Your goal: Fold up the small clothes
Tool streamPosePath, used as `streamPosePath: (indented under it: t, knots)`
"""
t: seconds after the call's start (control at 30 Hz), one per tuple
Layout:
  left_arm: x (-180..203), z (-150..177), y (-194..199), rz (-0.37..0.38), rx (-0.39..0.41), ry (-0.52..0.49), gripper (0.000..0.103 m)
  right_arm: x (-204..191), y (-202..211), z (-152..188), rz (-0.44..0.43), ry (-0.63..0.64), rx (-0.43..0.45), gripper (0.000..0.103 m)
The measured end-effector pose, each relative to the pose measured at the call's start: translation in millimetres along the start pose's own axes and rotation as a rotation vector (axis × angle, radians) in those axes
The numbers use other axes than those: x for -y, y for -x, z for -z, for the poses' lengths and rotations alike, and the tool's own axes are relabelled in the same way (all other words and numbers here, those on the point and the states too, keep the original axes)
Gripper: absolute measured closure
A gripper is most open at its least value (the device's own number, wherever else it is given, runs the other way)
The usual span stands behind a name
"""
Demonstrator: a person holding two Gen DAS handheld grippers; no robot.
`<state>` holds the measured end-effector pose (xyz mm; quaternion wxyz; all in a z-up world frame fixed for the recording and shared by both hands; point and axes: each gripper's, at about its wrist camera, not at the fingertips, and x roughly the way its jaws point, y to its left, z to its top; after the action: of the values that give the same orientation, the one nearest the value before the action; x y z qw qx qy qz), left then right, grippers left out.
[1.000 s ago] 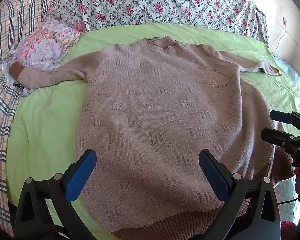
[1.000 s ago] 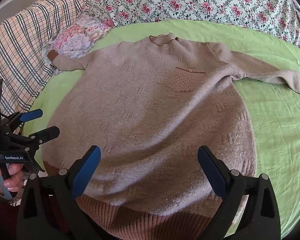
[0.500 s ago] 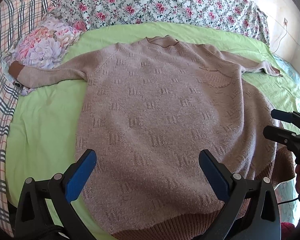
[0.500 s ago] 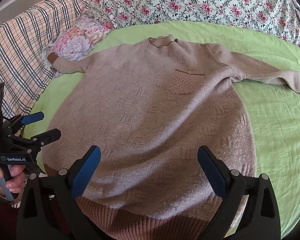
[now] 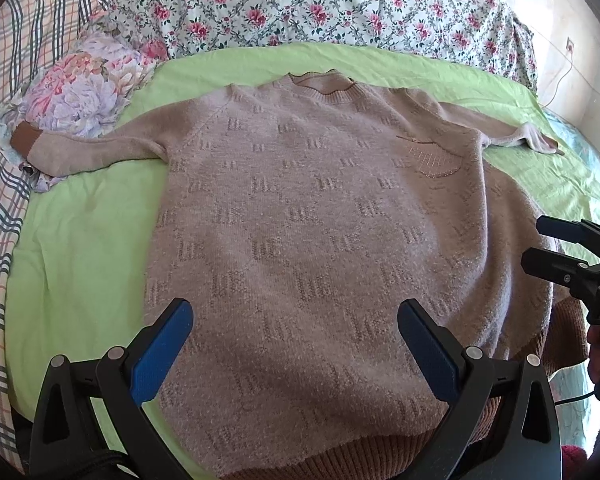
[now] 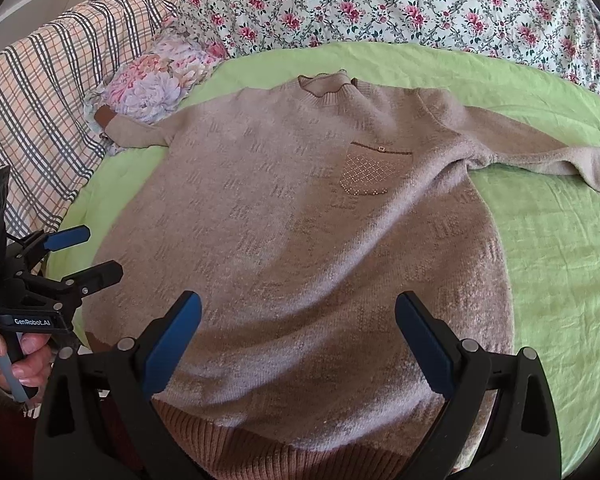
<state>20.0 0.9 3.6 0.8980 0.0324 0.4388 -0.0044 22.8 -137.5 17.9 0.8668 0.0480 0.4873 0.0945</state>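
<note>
A beige knit sweater (image 5: 320, 220) lies flat and face up on a green sheet (image 5: 80, 248), both sleeves spread out, neck away from me. It fills the right wrist view (image 6: 300, 240) too, with a small beaded chest pocket (image 6: 366, 172). My left gripper (image 5: 296, 344) is open and empty above the sweater's lower left part near the hem. My right gripper (image 6: 298, 340) is open and empty above the lower right part. Each gripper shows in the other's view: the right one (image 5: 540, 240) at the sweater's right edge, the left one (image 6: 96, 252) at its left edge.
A floral quilt (image 5: 320, 4) lies bunched behind the sweater. A floral pillow (image 5: 84, 84) and a plaid blanket (image 5: 4, 120) lie at the left; the left sleeve cuff (image 5: 26, 142) rests against the pillow. A wall with a cable (image 5: 560, 80) stands at the right.
Both grippers have drifted slightly; the views shifted a little. The sweater lies as before and both grippers stay open.
</note>
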Motion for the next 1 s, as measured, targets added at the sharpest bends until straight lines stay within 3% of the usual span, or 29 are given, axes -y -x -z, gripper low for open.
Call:
streamPosePath:
  t: [0.2,0.27,0.43,0.67,0.77,0.87,1.0]
  knots:
    - [1,-4,-6,0.008,-0.013,-0.025,0.001,0,-7,-4,-0.038,-0.023,-0.030,0.006]
    - [1,-7,-10,0.027,-0.052,-0.032,0.001,3,-10,-8,-0.038,-0.002,-0.032,0.006]
    - [-11,-27,-23,0.058,-0.082,-0.038,0.001,26,-17,-35,-0.065,0.005,-0.038,0.006]
    - [-39,-90,-48,0.019,-0.004,-0.092,0.001,50,-33,-84,-0.023,0.057,-0.024,0.006]
    - [-54,-131,-71,0.046,0.004,-0.120,0.001,64,-46,-112,-0.032,0.089,-0.012,0.006]
    - [-65,-166,-98,0.015,-0.012,-0.150,0.001,76,-62,-138,-0.031,0.134,-0.015,0.006]
    - [-85,-214,-136,0.077,-0.012,-0.156,0.001,99,-89,-183,-0.014,0.203,0.008,0.006]
